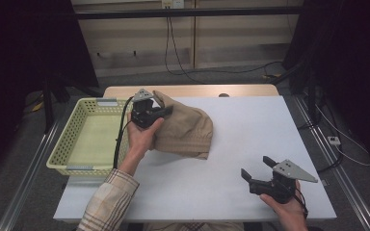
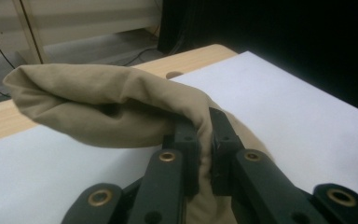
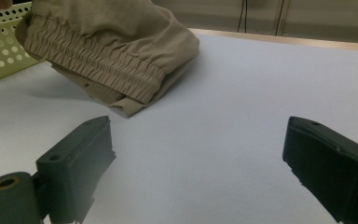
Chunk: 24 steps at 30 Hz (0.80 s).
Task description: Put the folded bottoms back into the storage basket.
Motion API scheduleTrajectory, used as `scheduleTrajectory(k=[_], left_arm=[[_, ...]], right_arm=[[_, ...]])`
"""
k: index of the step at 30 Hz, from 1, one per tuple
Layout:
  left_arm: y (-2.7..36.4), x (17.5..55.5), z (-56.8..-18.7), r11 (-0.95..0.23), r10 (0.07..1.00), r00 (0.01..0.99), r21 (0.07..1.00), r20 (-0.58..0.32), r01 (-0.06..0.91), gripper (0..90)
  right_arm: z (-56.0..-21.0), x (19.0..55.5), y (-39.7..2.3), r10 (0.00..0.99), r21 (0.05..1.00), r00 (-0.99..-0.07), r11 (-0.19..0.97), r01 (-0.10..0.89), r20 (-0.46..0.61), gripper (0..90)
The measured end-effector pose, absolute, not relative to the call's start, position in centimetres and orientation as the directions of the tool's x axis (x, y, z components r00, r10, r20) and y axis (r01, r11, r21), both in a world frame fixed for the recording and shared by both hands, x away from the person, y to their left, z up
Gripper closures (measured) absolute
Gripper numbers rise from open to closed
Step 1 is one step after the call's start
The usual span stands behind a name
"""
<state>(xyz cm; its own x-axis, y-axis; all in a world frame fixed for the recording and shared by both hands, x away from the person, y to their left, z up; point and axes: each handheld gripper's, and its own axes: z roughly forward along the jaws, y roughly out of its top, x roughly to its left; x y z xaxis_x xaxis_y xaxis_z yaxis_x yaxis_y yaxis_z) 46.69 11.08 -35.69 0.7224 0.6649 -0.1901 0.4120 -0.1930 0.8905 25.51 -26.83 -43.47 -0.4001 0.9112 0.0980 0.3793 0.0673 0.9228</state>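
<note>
High view, item one: your left gripper [image 1: 160, 111] is pinching a fold of the tan garment [image 1: 185, 130], its fingers [image 2: 189, 140] clamped on the cloth with the fabric squeezed between them. The garment is lying bunched on the white surface [image 1: 250, 144], just beside the pale green basket [image 1: 67, 144], with the held edge drawn up off the surface. Left gripper view is showing the cloth draping over and around the fingers. Item two — your right gripper [image 1: 258, 169] is sitting in your right hand [image 1: 289, 211] near the front edge, well apart from the garment; its fingers [image 3: 77, 158] are standing wide apart, holding nothing. Right gripper view is showing the garment's gathered elastic band [image 3: 98, 65] — facing the camera.
</note>
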Motion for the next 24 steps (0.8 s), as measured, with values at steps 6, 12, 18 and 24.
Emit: scheduleTrajectory(k=[6,12,18,24], left_arm=[[11.9,46.3,-34.9,-0.18,0.656,0.733,0.907,-0.177,0.38,85.0],[12.2,45.5,-33.8,-0.178,0.645,0.748,0.922,-0.156,0.345,85.1],[12.7,44.8,-32.6,-0.169,0.644,0.751,0.93,-0.146,0.325,85.1],[13.3,44.3,-31.9,-0.158,0.642,0.753,0.936,-0.143,0.313,85.1]], right_arm=[[-43.5,25.5,-26.8,0.912,0.922,-0.399,0.072,0.381,0.094,7.4],[-43.5,25.5,-26.8,0.912,0.923,-0.4,0.074,0.379,0.091,7.0],[-43.5,25.5,-26.8,0.913,0.923,-0.397,0.073,0.379,0.091,5.8],[-43.5,25.5,-26.8,0.911,0.923,-0.403,0.079,0.378,0.087,5.4]])
